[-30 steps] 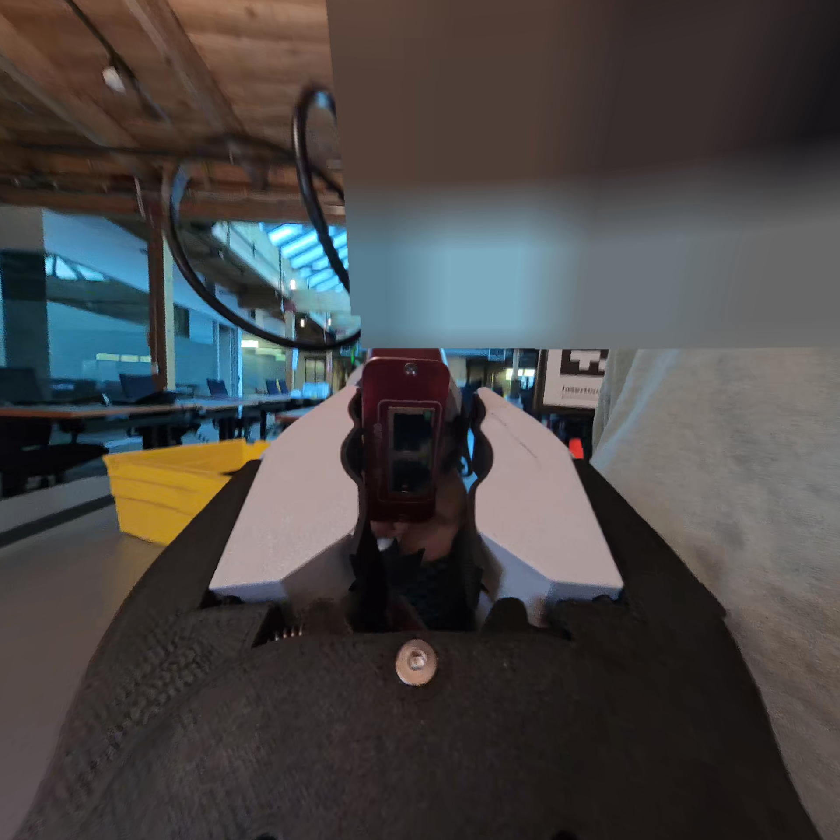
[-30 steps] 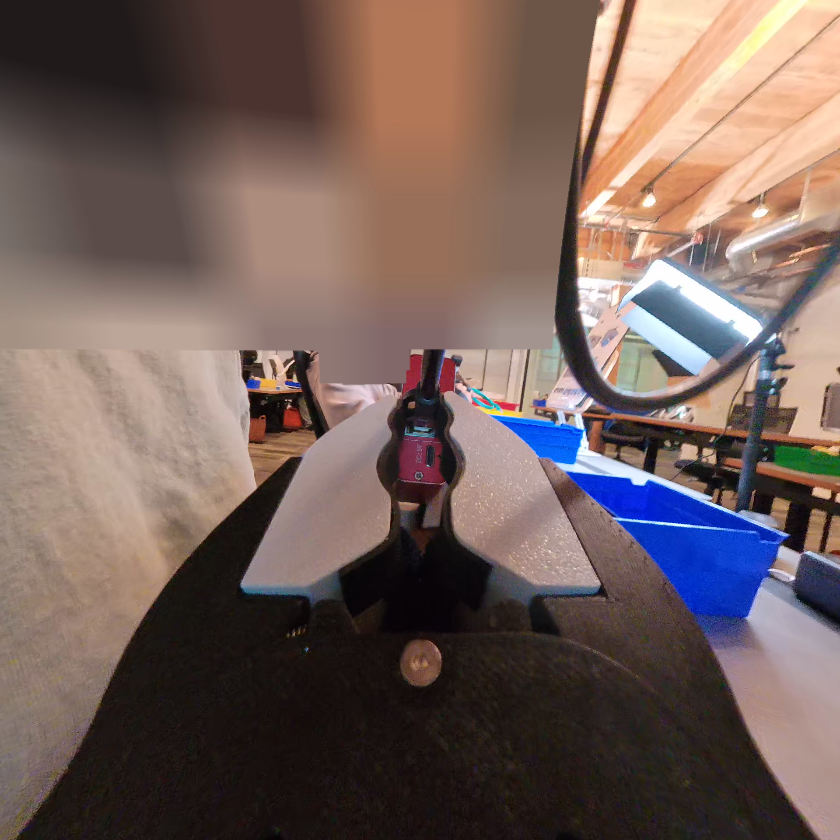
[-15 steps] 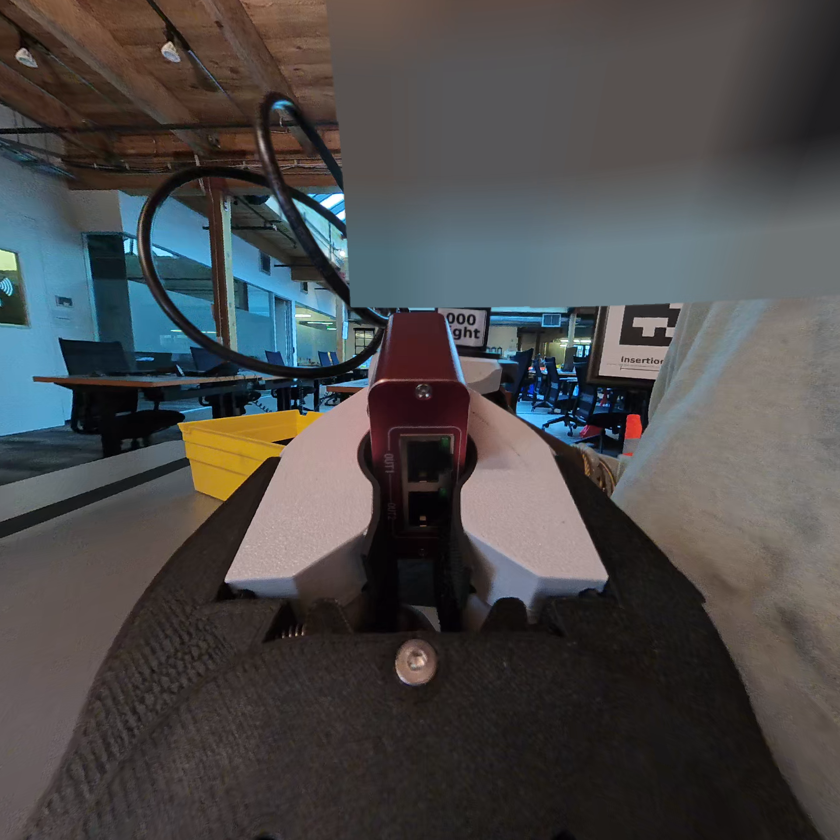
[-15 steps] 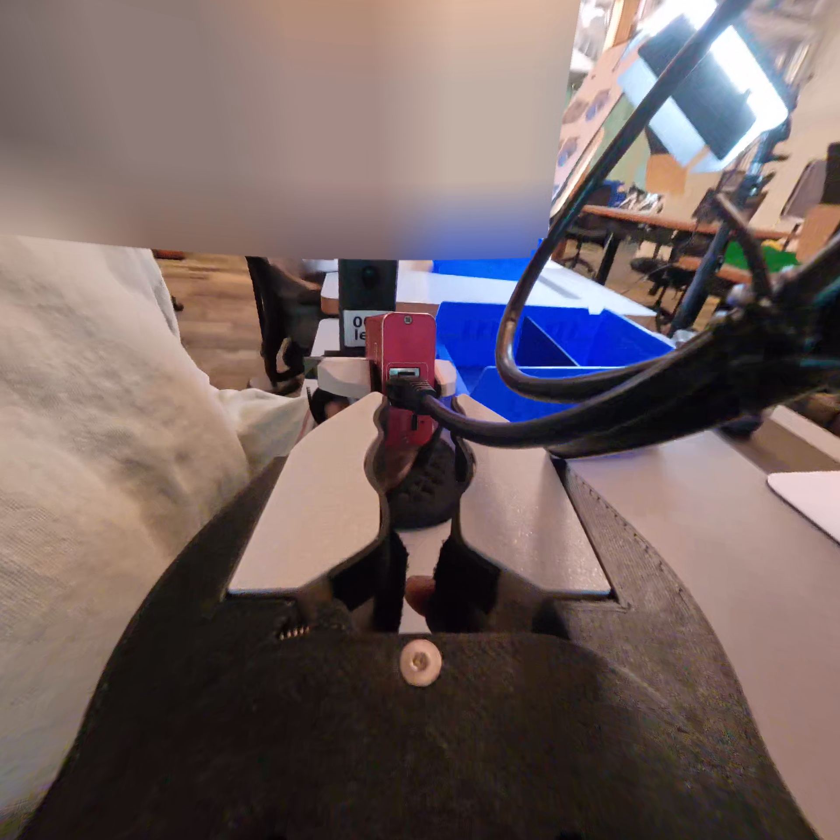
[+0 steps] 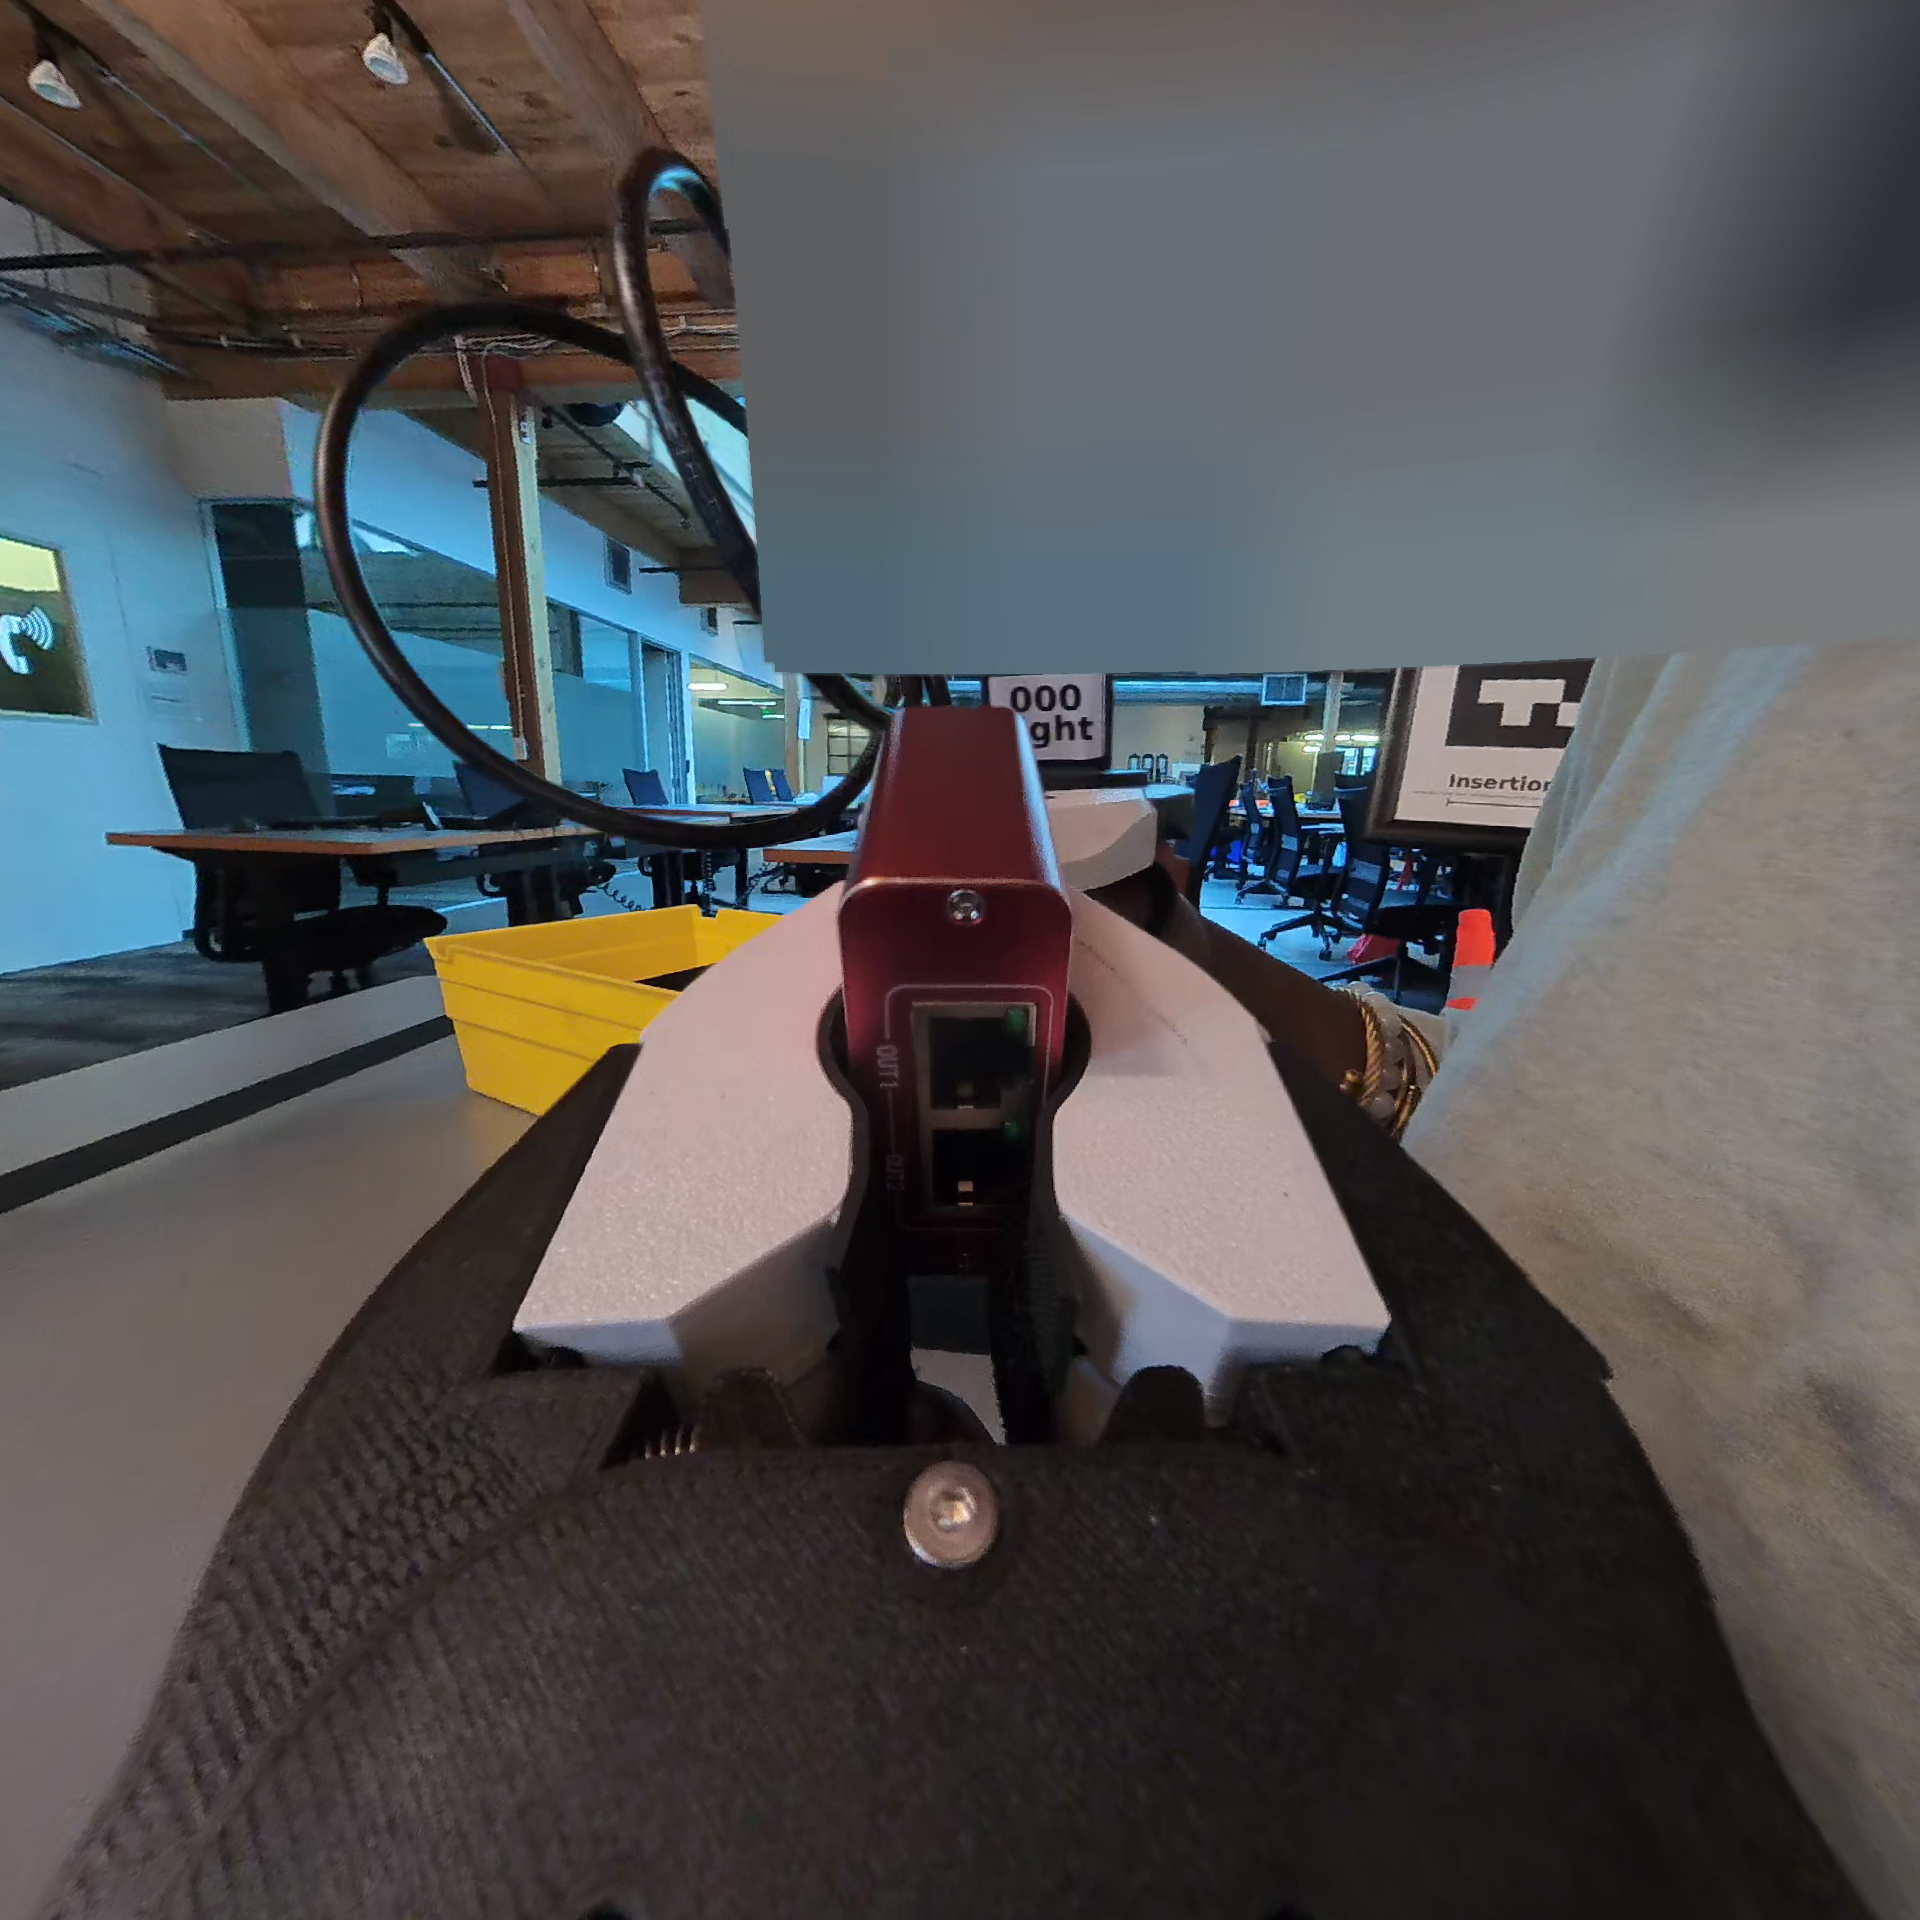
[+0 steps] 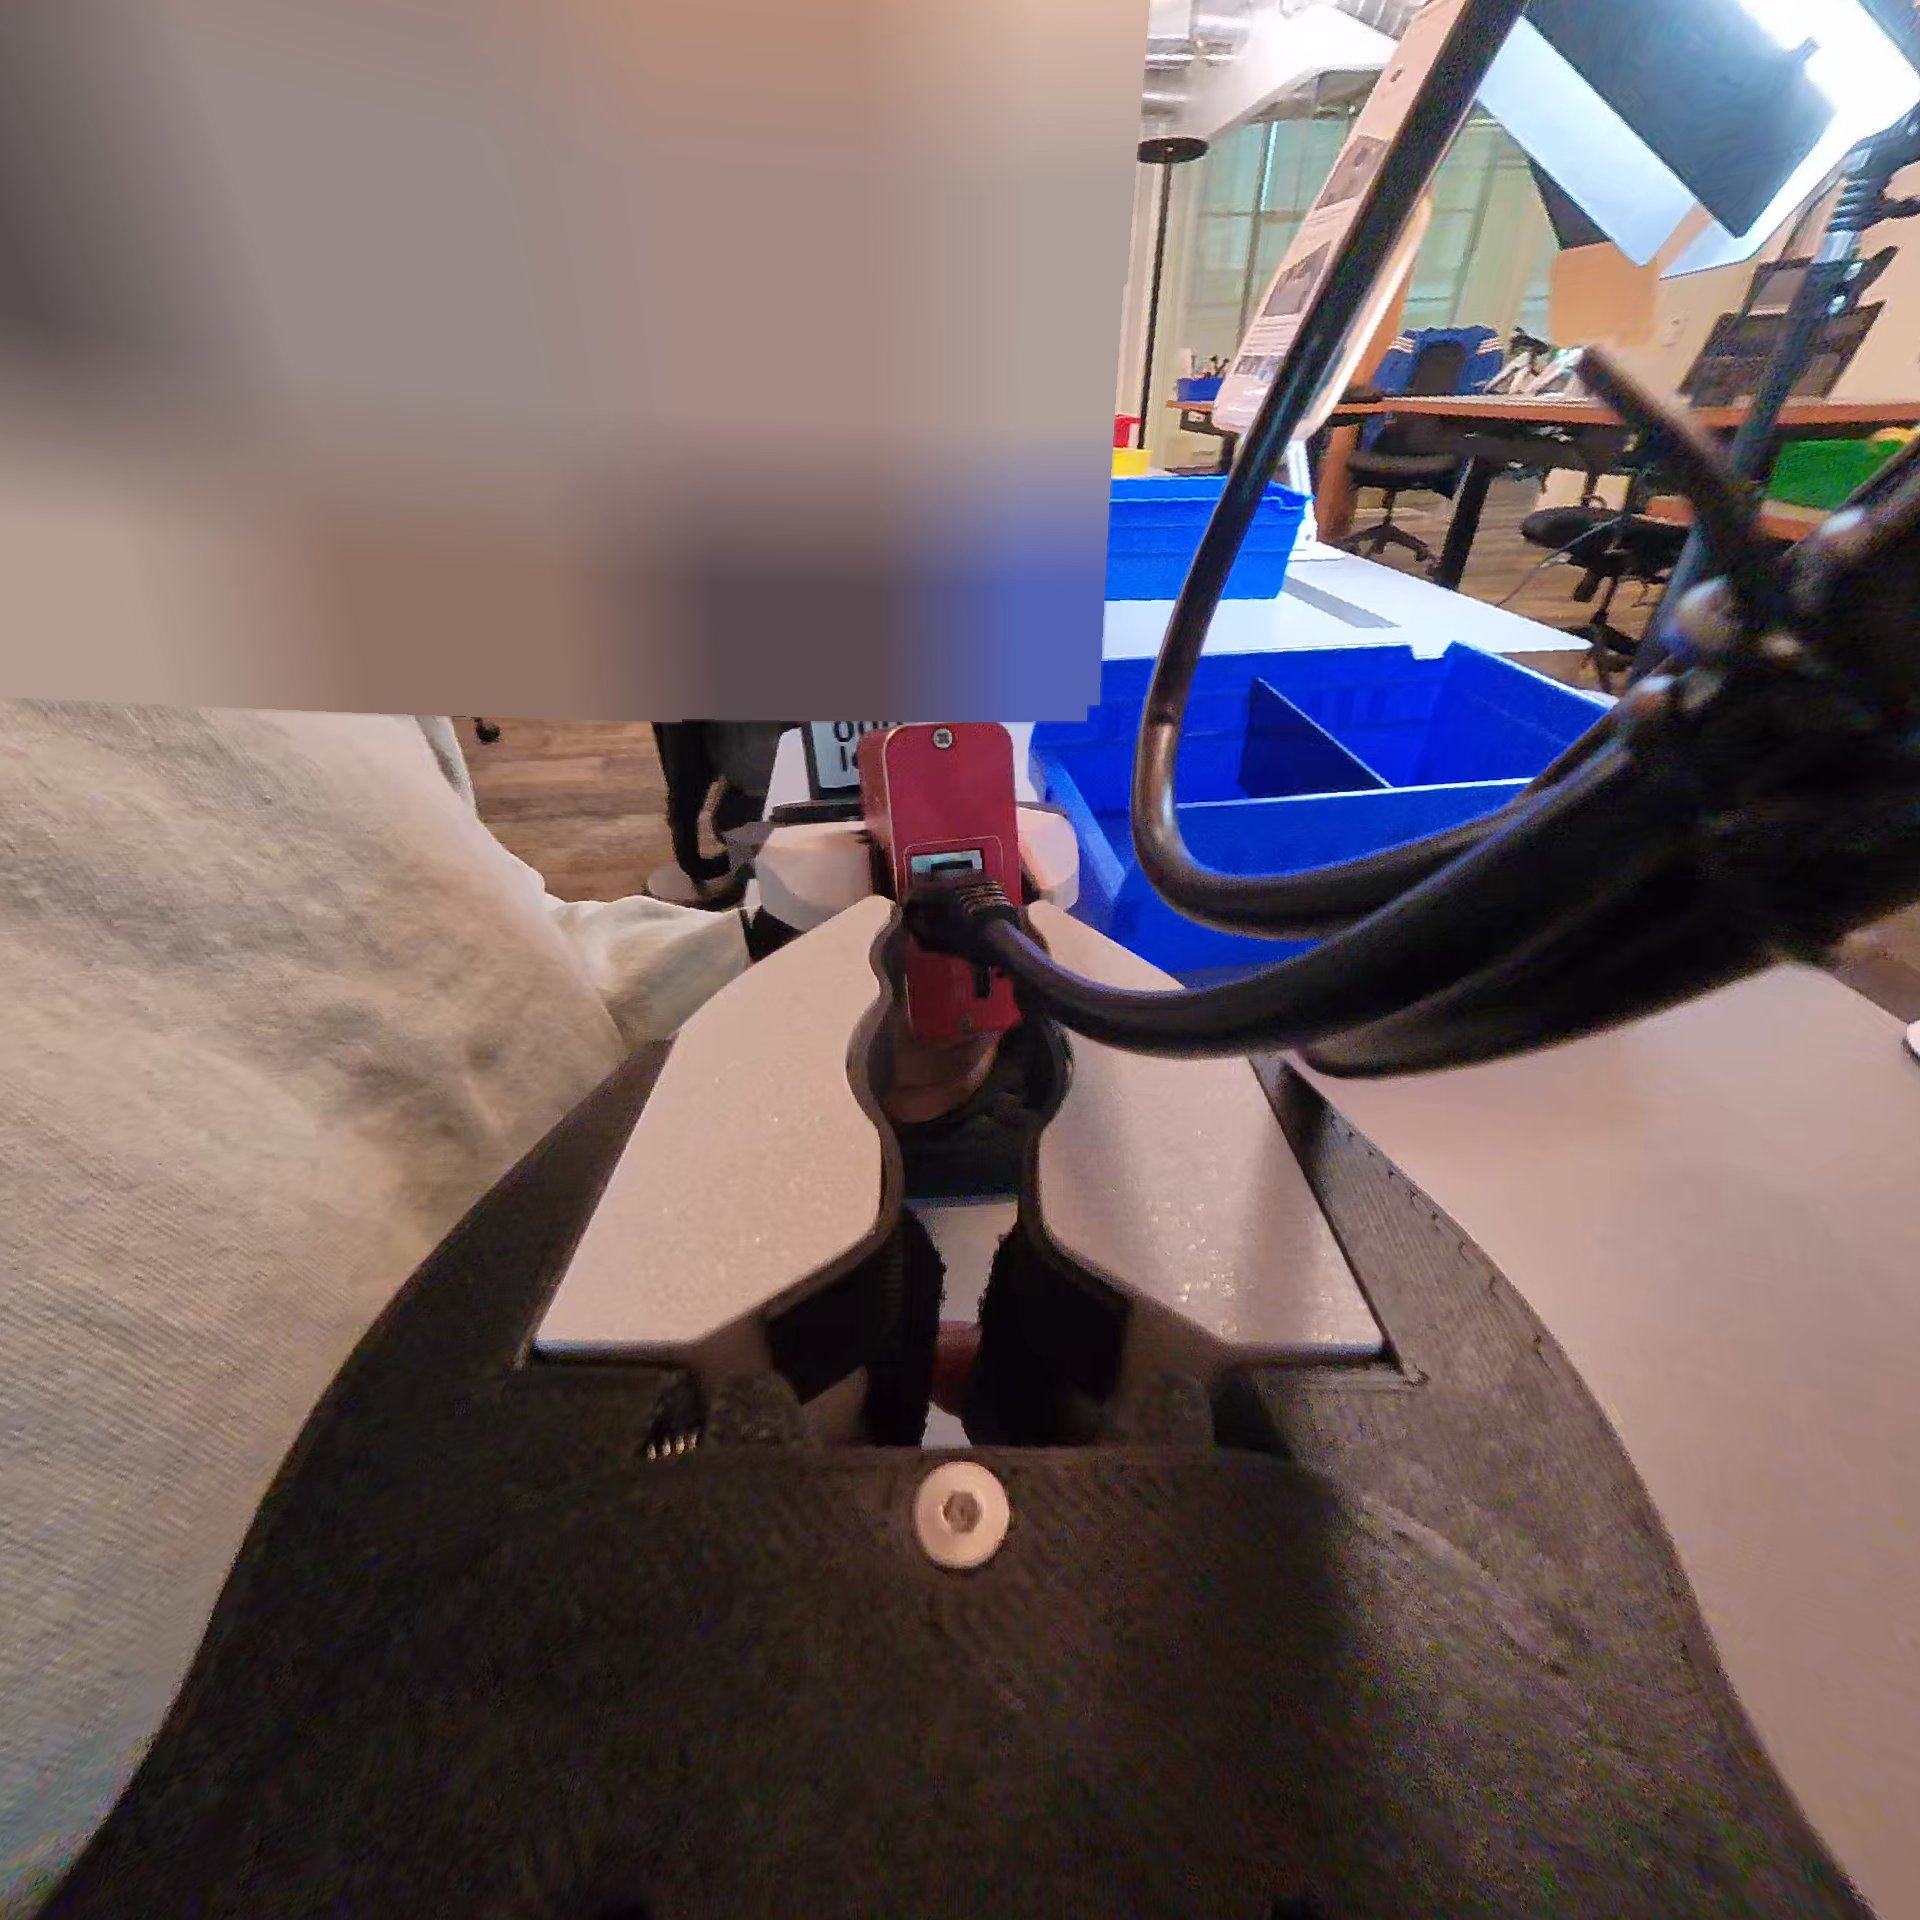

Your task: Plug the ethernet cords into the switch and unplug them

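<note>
Clamping red switch [image 5: 954, 997], left gripper [image 5: 956, 1081]; cord [image 6: 1195, 997] plugged.

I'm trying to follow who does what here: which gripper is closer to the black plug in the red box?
Right. The right gripper has its fingertips flanking the plug; the left gripper clamps the red switch at its opposite end.

The red switch [image 5: 954, 997] has slid deeper between the left gripper [image 5: 954, 1049] fingers, while the right gripper [image 6: 956, 997] has backed away, jaws parted.
</note>
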Demonstrator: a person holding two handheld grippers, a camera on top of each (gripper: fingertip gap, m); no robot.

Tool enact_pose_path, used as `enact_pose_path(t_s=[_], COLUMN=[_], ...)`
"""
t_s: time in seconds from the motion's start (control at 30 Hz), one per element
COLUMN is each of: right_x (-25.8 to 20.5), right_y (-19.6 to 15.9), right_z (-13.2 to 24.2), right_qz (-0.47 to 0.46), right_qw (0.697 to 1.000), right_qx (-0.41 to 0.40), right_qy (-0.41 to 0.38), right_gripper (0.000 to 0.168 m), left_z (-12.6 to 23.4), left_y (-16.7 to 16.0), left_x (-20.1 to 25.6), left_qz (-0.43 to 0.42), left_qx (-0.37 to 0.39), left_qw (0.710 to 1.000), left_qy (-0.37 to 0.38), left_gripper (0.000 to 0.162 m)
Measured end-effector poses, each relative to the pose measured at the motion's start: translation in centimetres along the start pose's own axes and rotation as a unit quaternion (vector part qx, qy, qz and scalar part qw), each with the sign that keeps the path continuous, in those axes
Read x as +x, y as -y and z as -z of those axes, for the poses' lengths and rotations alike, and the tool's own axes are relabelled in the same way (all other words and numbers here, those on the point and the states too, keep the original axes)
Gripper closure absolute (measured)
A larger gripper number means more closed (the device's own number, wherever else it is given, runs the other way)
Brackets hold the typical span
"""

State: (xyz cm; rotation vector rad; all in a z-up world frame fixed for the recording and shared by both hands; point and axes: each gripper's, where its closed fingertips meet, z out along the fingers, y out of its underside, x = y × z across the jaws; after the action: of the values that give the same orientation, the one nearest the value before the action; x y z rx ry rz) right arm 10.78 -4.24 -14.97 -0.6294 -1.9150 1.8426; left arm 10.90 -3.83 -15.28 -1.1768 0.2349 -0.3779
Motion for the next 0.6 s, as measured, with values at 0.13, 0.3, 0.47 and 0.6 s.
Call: enact_pose_path(t_s=[0.13,0.3,0.47,0.6], right_x=[-0.3,0.0,0.6,1.1], right_y=[0.5,0.1,-0.1,-0.3], right_z=[0.2,0.3,0.3,0.4], right_qz=[-0.032,-0.017,0.030,0.063], right_qw=[0.999,1.000,0.999,0.996], right_qx=[0.021,0.006,-0.002,0.018], right_qy=[0.031,0.019,-0.022,-0.063], right_gripper=[0.145,0.150,0.151,0.150], left_z=[0.0,0.0,-0.1,-0.1], left_y=[-0.2,-0.4,-0.8,-1.0], left_x=[0.0,-0.1,-0.5,-0.9], left_qz=[-0.005,-0.006,-0.016,-0.022], left_qx=[-0.006,-0.013,-0.025,-0.031], left_qw=[1.000,1.000,0.999,0.998], left_qy=[0.003,0.005,0.026,0.044], left_gripper=[0.133,0.133,0.133,0.133])
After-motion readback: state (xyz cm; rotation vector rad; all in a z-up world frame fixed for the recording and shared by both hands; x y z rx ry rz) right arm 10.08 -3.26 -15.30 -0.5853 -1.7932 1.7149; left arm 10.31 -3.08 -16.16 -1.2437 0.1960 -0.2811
